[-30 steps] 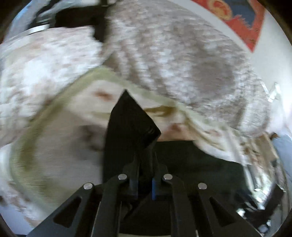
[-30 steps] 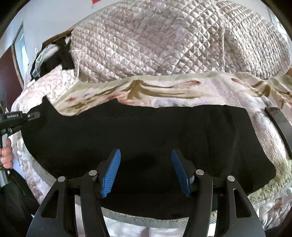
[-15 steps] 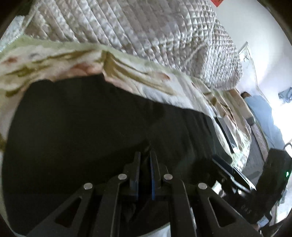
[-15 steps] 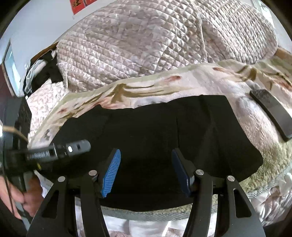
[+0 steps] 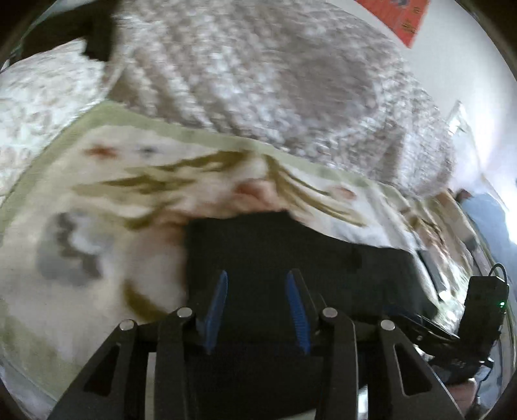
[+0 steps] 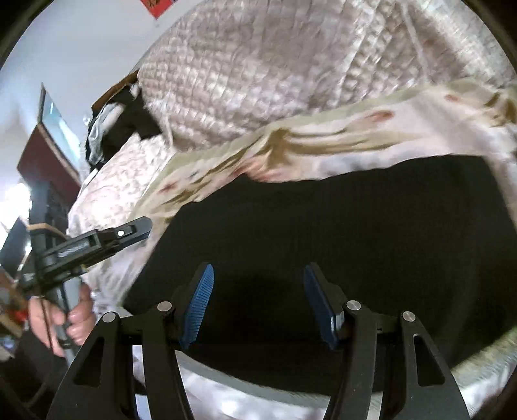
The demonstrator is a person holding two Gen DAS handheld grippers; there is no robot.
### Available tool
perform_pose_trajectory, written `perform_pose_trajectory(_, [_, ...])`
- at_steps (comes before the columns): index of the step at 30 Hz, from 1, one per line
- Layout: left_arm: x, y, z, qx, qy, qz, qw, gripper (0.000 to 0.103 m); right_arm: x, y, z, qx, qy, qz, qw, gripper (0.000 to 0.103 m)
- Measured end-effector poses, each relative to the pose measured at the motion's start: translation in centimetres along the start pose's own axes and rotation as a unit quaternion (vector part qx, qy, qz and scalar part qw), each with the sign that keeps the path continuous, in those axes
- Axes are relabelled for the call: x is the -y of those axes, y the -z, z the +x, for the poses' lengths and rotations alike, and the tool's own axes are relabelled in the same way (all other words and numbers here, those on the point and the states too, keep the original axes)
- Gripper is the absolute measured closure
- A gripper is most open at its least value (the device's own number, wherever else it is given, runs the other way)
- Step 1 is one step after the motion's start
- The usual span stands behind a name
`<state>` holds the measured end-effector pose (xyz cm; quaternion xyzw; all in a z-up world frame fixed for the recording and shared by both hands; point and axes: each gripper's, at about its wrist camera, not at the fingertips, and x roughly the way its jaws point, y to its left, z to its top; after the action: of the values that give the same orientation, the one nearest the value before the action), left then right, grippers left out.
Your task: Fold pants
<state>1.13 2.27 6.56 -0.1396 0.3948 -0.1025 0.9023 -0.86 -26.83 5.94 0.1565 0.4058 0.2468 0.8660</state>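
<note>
**Two grippers over the black pants, neither one pinching anything**

Two views here, both a bit smeary from motion, so we're only calling what we can actually make out.

The black pants (image 6: 339,232) lie flat in a folded dark block on the floral blanket (image 6: 355,135) that covers the bed. Behind the blanket sits a big quilted comforter (image 6: 258,64), bunched up into a mound. In the left wrist view the pants (image 5: 290,252) fill the lower middle, with bare blanket off to the left of them.

Left gripper (image 5: 257,303): its jaws are opening right now. We see a clear gap between the blue pads (image 5: 217,300), and no cloth caught between them; the pants are just lying underneath. In the right wrist view the same left gripper (image 6: 135,227) pokes in from the left edge, held by a hand (image 6: 72,318) wrapped around its handle, with its tip just beside the left end of the pants, over the blanket. Whether it touches the fabric, we can't tell.

Right gripper (image 6: 258,300): jaws stand well apart, blue fingers (image 6: 198,302) spread, nothing gripped. It hangs over the near edge of the pants. We also catch the right gripper (image 5: 420,326) at the right side of the left view, near the right end of the pants.

A red poster (image 5: 400,19) hangs on the white wall behind.
</note>
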Motion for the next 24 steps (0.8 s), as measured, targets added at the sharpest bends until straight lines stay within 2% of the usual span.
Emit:
perform_pose_trajectory(3, [-1.9, 0.1, 0.1, 0.008, -0.020, -0.012, 0.9997, 0.062, -0.5, -0.8, 3.2, -0.046, -0.014, 0.005, 0.999, 0.045])
perform_pose_trajectory(8, [-3.7, 1.2, 1.5, -0.004, -0.017, -0.034, 0.9993, 0.062, -0.8, -2.0, 5.6, -0.065, -0.036, 0.012, 0.997, 0.045])
perform_pose_trajectory(11, [-3.4, 1.6, 1.8, -0.009, -0.010, -0.033, 0.9994, 0.062, -0.9, -2.4, 7.0, -0.078, -0.053, 0.017, 0.995, 0.063])
perform_pose_trajectory(13, [-3.1, 1.5, 1.7, -0.006, -0.010, -0.027, 0.9996, 0.062, -1.1, -2.5, 7.7, -0.083, -0.052, 0.014, 0.995, 0.091])
perform_pose_trajectory(14, [-2.9, 1.4, 1.6, -0.003, -0.011, -0.024, 0.9996, 0.062, -1.0, -2.5, 7.9, -0.084, -0.053, 0.017, 0.995, 0.096])
perform_pose_trajectory(16, [-2.8, 1.4, 1.3, 0.002, -0.011, -0.021, 0.9997, 0.062, -0.8, -2.4, 7.9, -0.083, -0.060, 0.026, 0.994, 0.099])
perform_pose_trajectory(20, [-2.7, 1.6, 1.0, 0.007, -0.006, -0.020, 0.9997, 0.062, -0.2, -2.9, 5.3, -0.042, -0.059, 0.030, 0.997, 0.099])
perform_pose_trajectory(22, [-2.5, 1.7, 1.2, 0.002, -0.004, -0.017, 0.9998, 0.062, 1.0, -2.6, 5.8, -0.052, -0.039, 0.043, 0.997, 0.099])
perform_pose_trajectory(24, [-2.1, 1.9, 1.5, -0.003, -0.003, -0.012, 0.9999, 0.062, 1.8, -2.0, 6.4, -0.057, -0.042, 0.062, 0.996, 0.100])
